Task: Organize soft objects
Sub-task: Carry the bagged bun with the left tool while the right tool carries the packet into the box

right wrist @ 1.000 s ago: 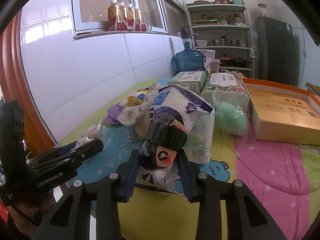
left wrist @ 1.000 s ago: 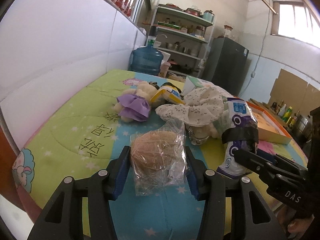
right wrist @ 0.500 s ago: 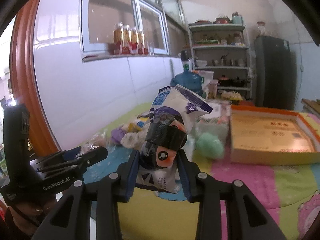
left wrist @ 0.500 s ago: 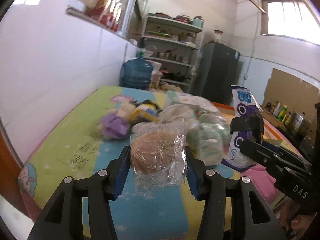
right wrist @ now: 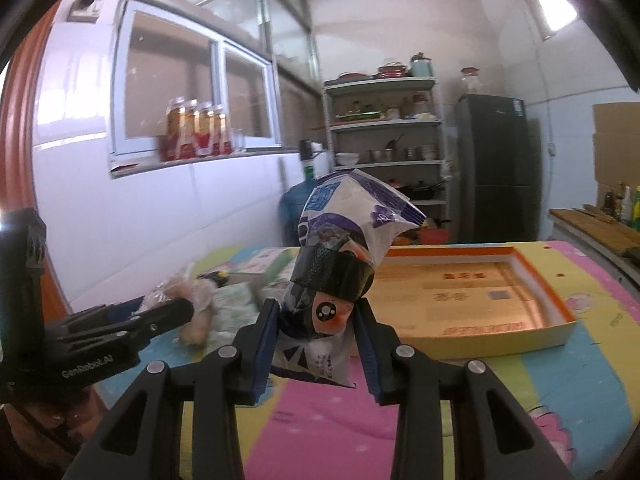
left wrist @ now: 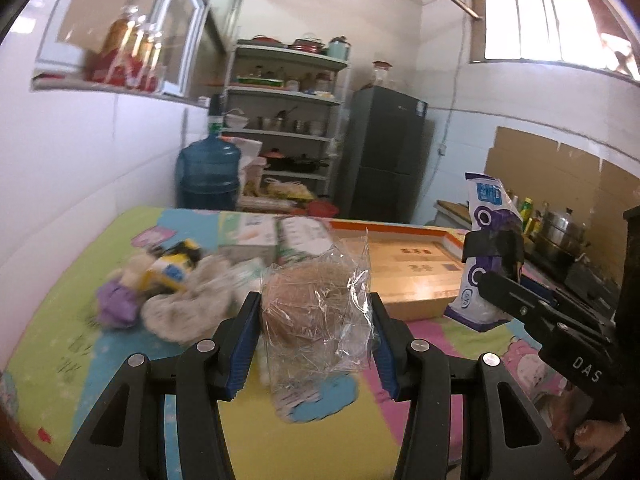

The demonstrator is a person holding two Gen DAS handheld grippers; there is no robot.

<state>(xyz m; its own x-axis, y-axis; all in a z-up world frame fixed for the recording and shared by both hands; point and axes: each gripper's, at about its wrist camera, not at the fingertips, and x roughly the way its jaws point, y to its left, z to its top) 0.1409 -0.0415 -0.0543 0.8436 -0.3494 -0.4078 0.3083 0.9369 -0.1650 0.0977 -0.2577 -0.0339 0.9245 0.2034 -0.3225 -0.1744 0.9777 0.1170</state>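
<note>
Above the colourful quilted mat (left wrist: 72, 320), both loads now ride higher than a second ago. The left gripper (left wrist: 314, 340) stays clamped on the clear crinkled bag of brown bread (left wrist: 316, 312); the right gripper (right wrist: 316, 344) still grips the white-and-purple plastic pack (right wrist: 344, 224), nearer the shallow orange-rimmed cardboard box (right wrist: 552, 304).

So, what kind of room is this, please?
Most likely a home kitchen that also serves as storage. A metal shelf rack holds pots and bowls, a dark refrigerator stands beside it, and a large blue water jug sits on the floor behind the colourful padded mat.
</note>
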